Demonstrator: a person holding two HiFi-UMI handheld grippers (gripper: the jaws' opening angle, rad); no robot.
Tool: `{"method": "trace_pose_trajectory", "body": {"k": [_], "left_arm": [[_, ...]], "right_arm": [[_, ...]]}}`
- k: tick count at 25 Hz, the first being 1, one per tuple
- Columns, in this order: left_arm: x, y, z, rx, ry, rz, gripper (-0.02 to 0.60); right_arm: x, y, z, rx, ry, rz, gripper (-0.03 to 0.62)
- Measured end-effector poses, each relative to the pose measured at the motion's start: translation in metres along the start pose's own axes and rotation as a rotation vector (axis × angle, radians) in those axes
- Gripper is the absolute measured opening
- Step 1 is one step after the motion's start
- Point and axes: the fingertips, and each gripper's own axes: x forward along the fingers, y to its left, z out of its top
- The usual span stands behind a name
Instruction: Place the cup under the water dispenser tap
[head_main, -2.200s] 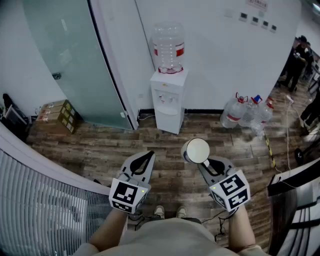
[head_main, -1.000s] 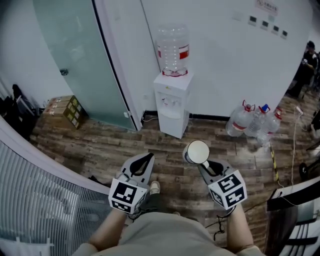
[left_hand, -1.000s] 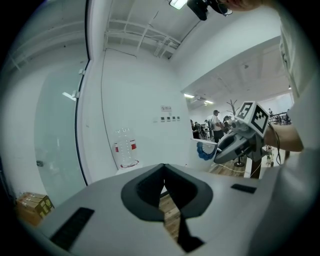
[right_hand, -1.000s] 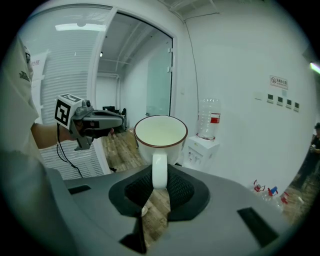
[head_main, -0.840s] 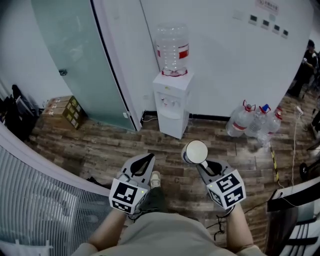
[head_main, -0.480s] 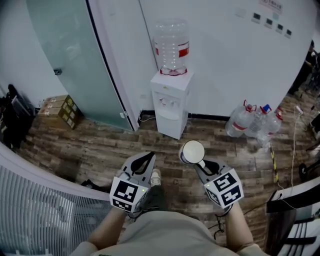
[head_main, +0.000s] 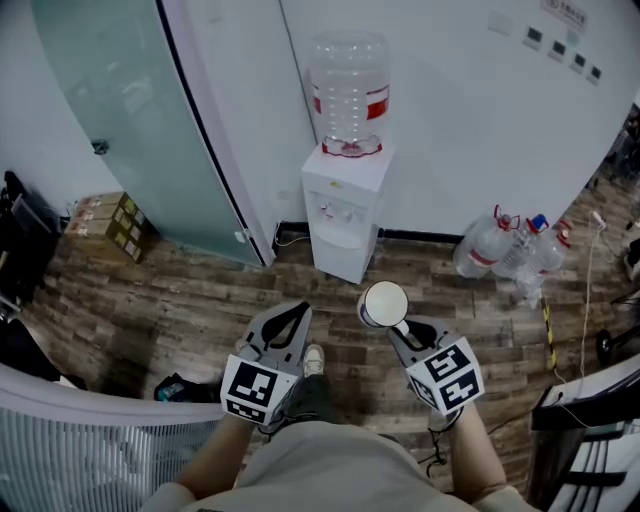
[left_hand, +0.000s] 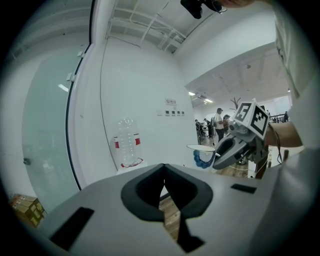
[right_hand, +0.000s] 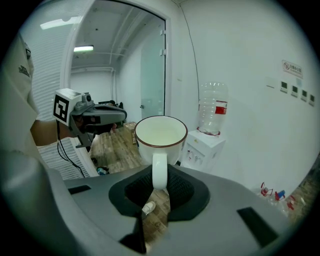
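**Q:** Status of the right tongs?

**A:** My right tongs (right_hand: 159, 182) are pinched on the handle of the cup (right_hand: 160, 137). The cup is white with a dark rim. It is upright with its mouth up, and its inside looks empty.

**Q:** Status of the left tongs?

**A:** My left tongs (left_hand: 164, 187) are pressed together with nothing between them. In the head view they sit beside the right tongs, on my left, and do not touch the cup.

**Q:** Position of the cup relative to the water dispenser?

**A:** I hold the cup in the air over the wooden floor (head_main: 180, 300). It is in front of the water dispenser (head_main: 343, 215) and well apart from it. The dispenser stands against the white wall (head_main: 450, 120) with a clear bottle (head_main: 350, 90) on top. Spare bottles (head_main: 510, 245) stand on the floor to its right.
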Motion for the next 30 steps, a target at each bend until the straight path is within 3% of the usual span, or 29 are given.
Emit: {"method": "trace_pose_trajectory", "body": {"k": [6, 19, 24, 30], "left_arm": [[0.050, 0.061, -0.005, 0.006, 0.024, -0.033, 0.006], [0.179, 0.204, -0.035, -0.024, 0.065, -0.131, 0.006], [0.213, 0.228, -0.062, -0.031, 0.057, -0.145, 0.006], [0.250, 0.244, -0.085, -0.065, 0.065, -0.159, 0.006]], "right_arm": [[0.060, -0.033, 0.035, 0.026, 0.035, -0.002, 0.067], [0.205, -0.129, 0.095, 0.169, 0.033, -0.113, 0.067], [0.248, -0.143, 0.092, 0.205, 0.021, -0.163, 0.067], [0.293, -0.162, 0.081, 0.232, 0.055, -0.158, 0.067]]}}
